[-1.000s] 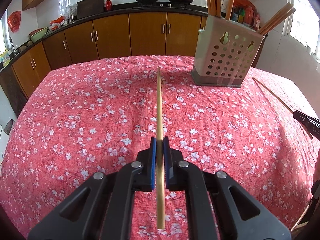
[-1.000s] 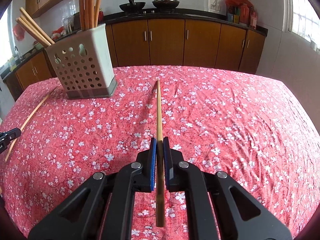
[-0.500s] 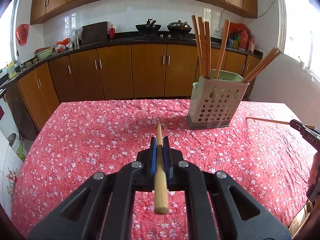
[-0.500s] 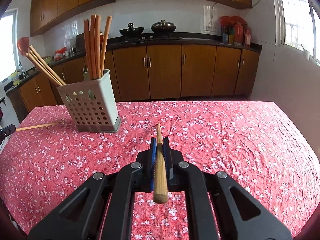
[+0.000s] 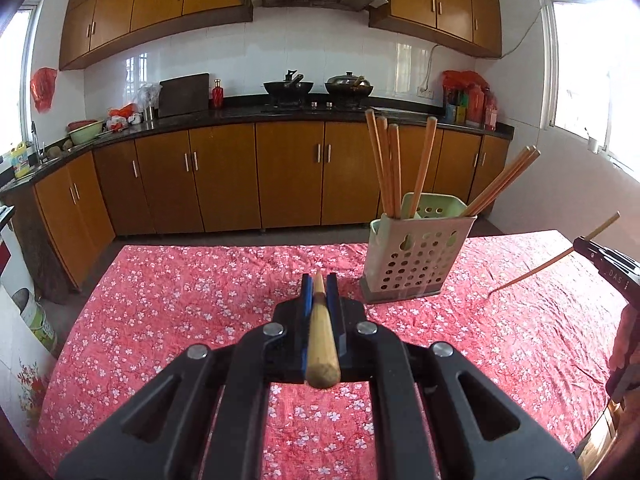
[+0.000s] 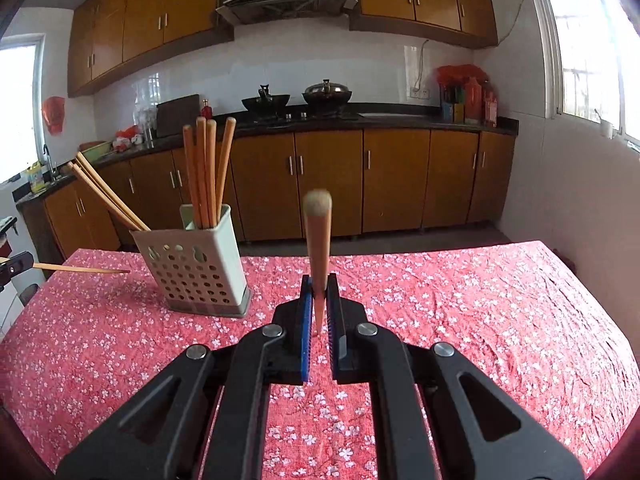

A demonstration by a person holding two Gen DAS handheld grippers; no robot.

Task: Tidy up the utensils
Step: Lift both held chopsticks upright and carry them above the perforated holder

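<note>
Round wooden chopstick (image 5: 321, 334), ribbed blue pads (image 5: 306, 312)

Red tablecloth (image 5: 180, 300) with white blossoms, pale green perforated holder (image 5: 416, 256), tan chopsticks (image 5: 390, 168)

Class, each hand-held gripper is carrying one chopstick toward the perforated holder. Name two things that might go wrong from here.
1. The right hand-held gripper pinches its chopstick near one end, so it may pivot or slip.
2. The holder already has chopsticks leaning out, which an incoming stick might knock.
</note>
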